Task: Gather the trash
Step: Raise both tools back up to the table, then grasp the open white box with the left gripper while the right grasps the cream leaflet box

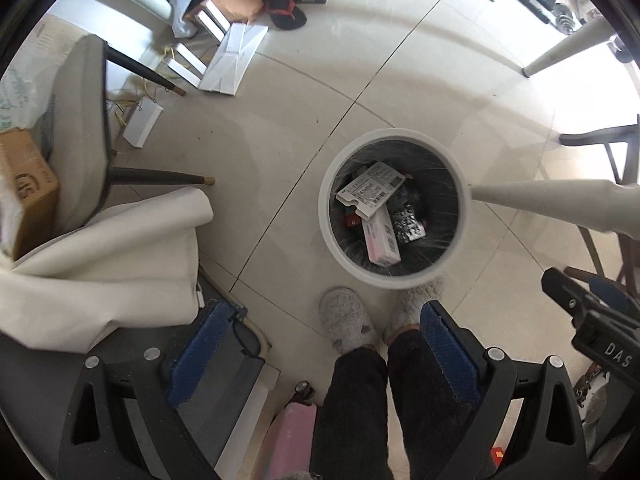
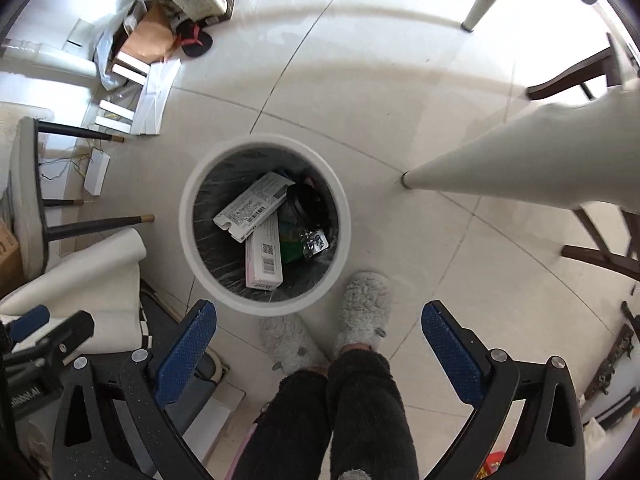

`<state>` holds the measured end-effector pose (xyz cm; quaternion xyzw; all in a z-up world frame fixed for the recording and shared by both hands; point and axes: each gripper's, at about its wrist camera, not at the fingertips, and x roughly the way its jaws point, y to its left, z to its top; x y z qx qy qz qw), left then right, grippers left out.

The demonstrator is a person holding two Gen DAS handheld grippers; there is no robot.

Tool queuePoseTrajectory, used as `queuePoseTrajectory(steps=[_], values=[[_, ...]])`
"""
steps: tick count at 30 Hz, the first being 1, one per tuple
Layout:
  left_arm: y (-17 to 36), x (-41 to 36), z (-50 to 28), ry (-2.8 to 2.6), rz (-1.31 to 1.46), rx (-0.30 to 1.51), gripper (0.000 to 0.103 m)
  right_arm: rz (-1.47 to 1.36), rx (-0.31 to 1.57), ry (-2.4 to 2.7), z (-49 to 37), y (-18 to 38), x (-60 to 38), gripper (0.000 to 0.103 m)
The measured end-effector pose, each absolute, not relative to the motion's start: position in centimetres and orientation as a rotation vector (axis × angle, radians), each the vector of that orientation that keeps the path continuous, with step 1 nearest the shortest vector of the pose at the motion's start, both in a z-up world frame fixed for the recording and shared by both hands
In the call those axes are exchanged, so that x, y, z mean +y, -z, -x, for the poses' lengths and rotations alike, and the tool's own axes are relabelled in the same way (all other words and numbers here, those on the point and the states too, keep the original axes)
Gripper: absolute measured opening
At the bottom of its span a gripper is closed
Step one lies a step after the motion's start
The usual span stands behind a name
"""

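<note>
White round trash bin (image 2: pixel 338 216) stands on the tiled floor (image 2: pixel 400 100), centre-left of the right wrist frame, right of centre in the left wrist frame. Dark liner inside. Contents: white barcoded carton (image 2: pixel 252 206) lying across a pink-and-white box (image 2: pixel 264 258), foil blister pack (image 1: pixel 408 226), black round item (image 2: pixel 306 204). Left gripper (image 1: pixel 322 344) and right gripper (image 2: pixel 320 346) both look straight down, jaws spread wide, nothing between them. Person's grey fuzzy slippers (image 2: pixel 366 308) just below the bin, one touching its rim. White bench leg (image 2: pixel 500 172) to the right; chair (image 1: pixel 84 132) at left.
</note>
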<state>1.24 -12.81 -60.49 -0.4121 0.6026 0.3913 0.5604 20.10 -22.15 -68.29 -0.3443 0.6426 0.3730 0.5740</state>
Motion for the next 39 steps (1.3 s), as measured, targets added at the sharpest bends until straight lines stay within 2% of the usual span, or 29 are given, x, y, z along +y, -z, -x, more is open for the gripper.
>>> queuePoseTrajectory(steps=[11,16,25,32,39], values=[[45.2,-16.6,0.8,-0.932,0.922,1.327,0.099,0.790,1.437,-0.900,-18.9,49.8,-26.3,0.103],[38.2,-17.1,1.9,-0.951,0.876,1.232,0.099,0.680,1.439,-0.899,-19.0,41.3,-28.4,0.103],[28.0,-12.2,-2.4,-1.004,0.746,1.048,0.103,0.418,1.411,-0.957,-24.4,29.1,-26.7,0.103],[25.1,-4.2,-12.0,-1.049,0.666,1.075,0.103,0.279,1.371,-0.855,-35.9,25.5,-20.3,0.103],[23.0,8.2,-24.5,-0.961,0.861,1.058,0.103,0.226,1.399,-0.738,-51.0,28.3,-6.8,0.103]])
